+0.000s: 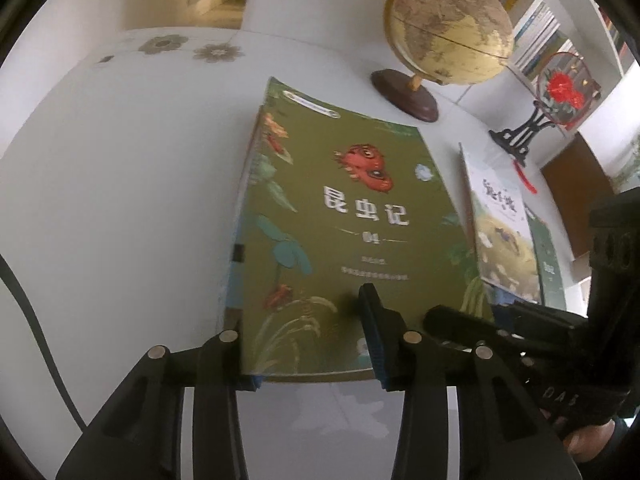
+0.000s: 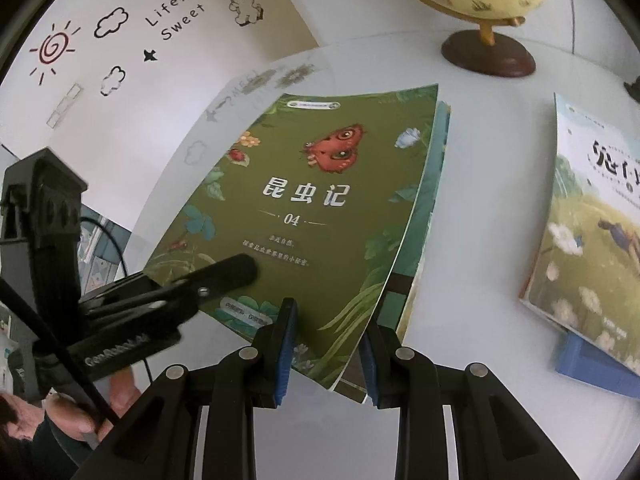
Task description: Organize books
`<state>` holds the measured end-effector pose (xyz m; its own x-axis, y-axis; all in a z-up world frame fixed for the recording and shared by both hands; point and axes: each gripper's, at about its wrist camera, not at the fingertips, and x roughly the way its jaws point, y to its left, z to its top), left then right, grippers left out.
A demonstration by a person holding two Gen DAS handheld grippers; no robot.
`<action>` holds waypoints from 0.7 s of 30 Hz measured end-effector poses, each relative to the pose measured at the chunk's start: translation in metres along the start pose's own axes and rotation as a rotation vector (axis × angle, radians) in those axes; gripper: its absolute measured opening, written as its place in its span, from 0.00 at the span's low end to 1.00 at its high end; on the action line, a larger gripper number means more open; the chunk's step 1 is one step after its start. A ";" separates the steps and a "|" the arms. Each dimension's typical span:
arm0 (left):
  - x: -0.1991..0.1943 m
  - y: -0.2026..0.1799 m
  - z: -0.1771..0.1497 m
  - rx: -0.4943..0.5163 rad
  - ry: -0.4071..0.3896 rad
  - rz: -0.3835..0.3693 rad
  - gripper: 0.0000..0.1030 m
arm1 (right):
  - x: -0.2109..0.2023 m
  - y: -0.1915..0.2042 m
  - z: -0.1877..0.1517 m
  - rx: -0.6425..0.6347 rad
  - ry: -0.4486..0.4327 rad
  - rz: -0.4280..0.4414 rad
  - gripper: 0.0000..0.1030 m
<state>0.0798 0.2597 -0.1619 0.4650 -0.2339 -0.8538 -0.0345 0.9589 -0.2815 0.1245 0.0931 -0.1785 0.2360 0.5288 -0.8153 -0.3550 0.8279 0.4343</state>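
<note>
Both grippers at green book [image 1: 344, 216], near edge: left gripper [image 1: 312, 344] jaws loosened, straddling stack; right gripper [image 2: 326, 356] pinching cover corner. Best lowered flat, edges squared w/ stack, then released.

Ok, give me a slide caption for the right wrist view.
Right gripper closed on the near edge of the green insect book, left gripper at its other corner, globe behind.

The green book [image 2: 304, 208] carries the white title 昆虫记 on its cover, with the number 04 beneath it between thin lines; the smaller lines below are too blurred to read. The wall decal [image 2: 172, 16] reads "Life is Sweet". The left gripper [image 2: 224, 276] bears pale lettering that looks like "GenRobot.AI".
</note>
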 end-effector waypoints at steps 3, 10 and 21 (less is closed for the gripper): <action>-0.004 0.005 -0.002 -0.016 -0.005 0.027 0.37 | -0.001 0.000 0.001 -0.001 0.015 0.000 0.27; -0.014 0.018 -0.015 -0.043 -0.010 0.116 0.37 | -0.001 0.000 0.000 -0.002 0.035 -0.003 0.27; -0.035 0.000 -0.040 -0.017 -0.010 0.177 0.37 | 0.000 0.007 -0.005 -0.027 0.066 -0.002 0.28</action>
<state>0.0283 0.2618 -0.1501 0.4594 -0.0596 -0.8862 -0.1317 0.9822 -0.1342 0.1177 0.0982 -0.1777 0.1767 0.5131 -0.8399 -0.3790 0.8230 0.4231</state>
